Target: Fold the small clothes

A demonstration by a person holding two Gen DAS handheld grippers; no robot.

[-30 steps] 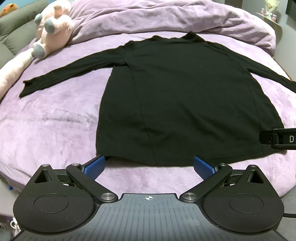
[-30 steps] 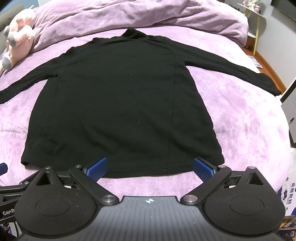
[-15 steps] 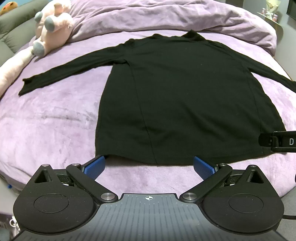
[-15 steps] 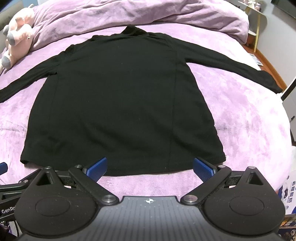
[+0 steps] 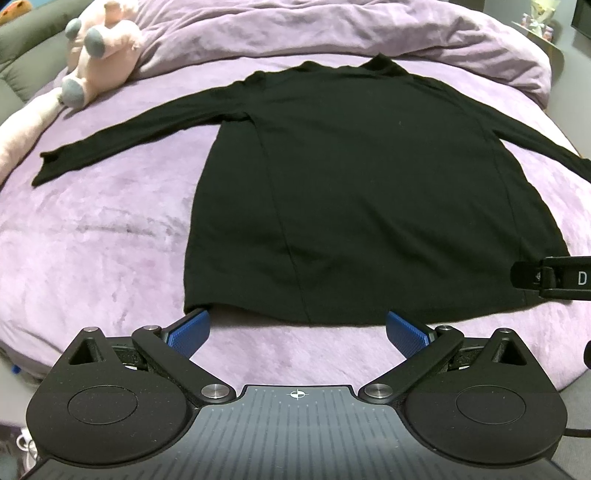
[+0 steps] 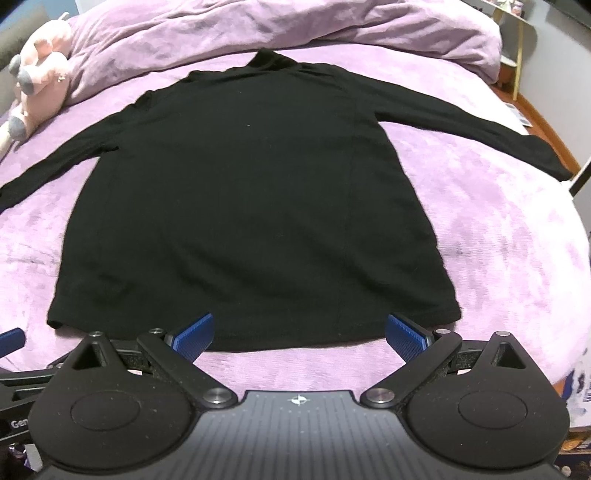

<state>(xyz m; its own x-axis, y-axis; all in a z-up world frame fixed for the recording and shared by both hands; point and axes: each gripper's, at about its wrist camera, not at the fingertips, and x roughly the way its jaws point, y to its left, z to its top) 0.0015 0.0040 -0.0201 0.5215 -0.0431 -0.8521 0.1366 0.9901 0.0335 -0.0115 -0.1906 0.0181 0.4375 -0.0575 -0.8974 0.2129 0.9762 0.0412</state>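
Note:
A black long-sleeved turtleneck top lies flat on a purple bed, sleeves spread to both sides, collar at the far end; it fills the right wrist view too. My left gripper is open and empty, just short of the hem's left half. My right gripper is open and empty, at the hem's right half. Part of the right gripper shows at the right edge of the left wrist view, by the hem's right corner.
A pink plush toy lies at the far left of the bed. A bunched purple duvet runs along the far end. A small side table stands beyond the bed's right side.
Both grippers have edged slightly forward and tilted, so the top sits a little differently in view. The jaws have stayed open and the top has not moved.

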